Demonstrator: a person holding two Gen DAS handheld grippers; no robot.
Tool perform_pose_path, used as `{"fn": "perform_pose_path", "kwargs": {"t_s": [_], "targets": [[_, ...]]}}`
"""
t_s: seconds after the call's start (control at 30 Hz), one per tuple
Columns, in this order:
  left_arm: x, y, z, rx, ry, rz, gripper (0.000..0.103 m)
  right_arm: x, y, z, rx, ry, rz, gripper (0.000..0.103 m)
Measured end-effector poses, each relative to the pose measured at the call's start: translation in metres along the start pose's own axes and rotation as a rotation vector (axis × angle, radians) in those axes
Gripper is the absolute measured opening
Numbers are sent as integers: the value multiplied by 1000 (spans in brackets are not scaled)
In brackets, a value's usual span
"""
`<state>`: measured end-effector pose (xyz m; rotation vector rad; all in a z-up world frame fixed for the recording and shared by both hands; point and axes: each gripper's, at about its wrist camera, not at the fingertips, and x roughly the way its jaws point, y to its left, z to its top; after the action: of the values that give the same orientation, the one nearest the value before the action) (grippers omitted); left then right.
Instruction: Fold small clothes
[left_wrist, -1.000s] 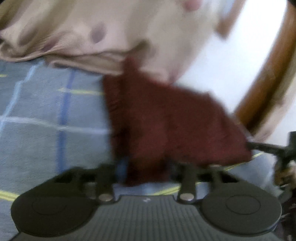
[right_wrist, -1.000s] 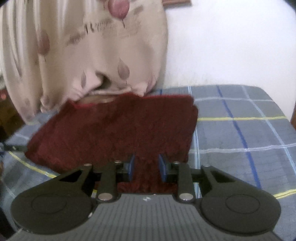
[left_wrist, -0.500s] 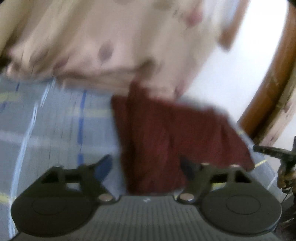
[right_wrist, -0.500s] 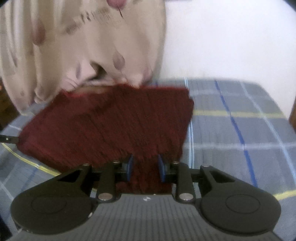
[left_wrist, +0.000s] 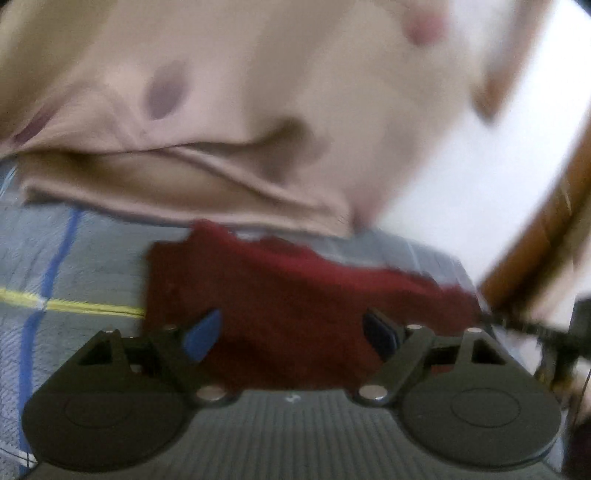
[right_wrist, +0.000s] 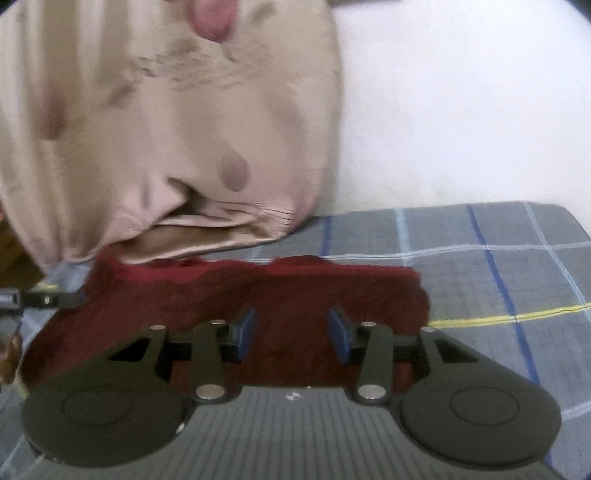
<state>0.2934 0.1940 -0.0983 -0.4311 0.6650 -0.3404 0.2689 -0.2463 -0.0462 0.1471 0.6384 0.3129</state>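
Fingers of the left gripper (left_wrist: 291, 332) spread wide, blue pads (left_wrist: 201, 334) clear of the cloth, nothing pinched between them. Right gripper (right_wrist: 291, 332) with fingers partly apart, jaws just been opening, blue pads (right_wrist: 245, 332) standing off to either side of the fabric and not pressing on it. Below and just ahead of both: a dark red knitted garment (right_wrist: 258, 295), lying flat on the bedsheet, a broad folded slab with its near edge running under the gripper bodies. Same garment (left_wrist: 295, 295) in the left view, blurred, its left edge straight, its far edge uneven. Under it, a grey checked bedsheet (right_wrist: 498, 277) with blue, white and yellow lines, bare to the right in the right view and to the left (left_wrist: 74, 277) in the left view. At the left rim of the right view, a thin dark tip of the other gripper, just beside the garment's left end. Just beyond the garment, touching or nearly touching its far edge, a beige curtain (right_wrist: 166, 147) with mauve leaf spots, its hem bunched on the sheet. Farthest back, a white wall (right_wrist: 461, 110); in the left view, a brown wooden frame (left_wrist: 546, 229) at the right edge.
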Motion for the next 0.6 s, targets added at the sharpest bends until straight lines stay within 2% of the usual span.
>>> {"fn": "perform_pose_path", "kwargs": {"t_s": [0.03, 0.07, 0.13, 0.2, 0.37, 0.43, 0.47, 0.53, 0.6], "targets": [[0, 9, -1, -36, -18, 9, 83, 8, -6, 0, 21, 12, -9, 46], [0, 13, 0, -52, -28, 10, 77, 16, -12, -1, 40, 27, -32, 46], [1, 19, -2, -54, -41, 13, 76, 32, -24, -3, 88, 72, -72, 45], [1, 19, -3, -35, -49, 36, 74, 38, -31, -8, 129, 72, -79, 43], [-6, 14, -1, -11, -63, 54, 74, 44, -28, -8, 110, 78, -102, 44], [-16, 14, 2, -28, -74, 53, 77, 25, -31, -5, 149, 13, -80, 45], [-21, 15, 4, -51, -78, 38, 82, 11, -30, -5, 153, -49, -62, 47], [-36, 14, 5, -81, -97, -17, 82, -26, -28, -8, 157, -158, -5, 47], [-49, 7, 4, -38, -111, 10, 90, -55, -25, -18, 170, -208, 64, 53]]}}
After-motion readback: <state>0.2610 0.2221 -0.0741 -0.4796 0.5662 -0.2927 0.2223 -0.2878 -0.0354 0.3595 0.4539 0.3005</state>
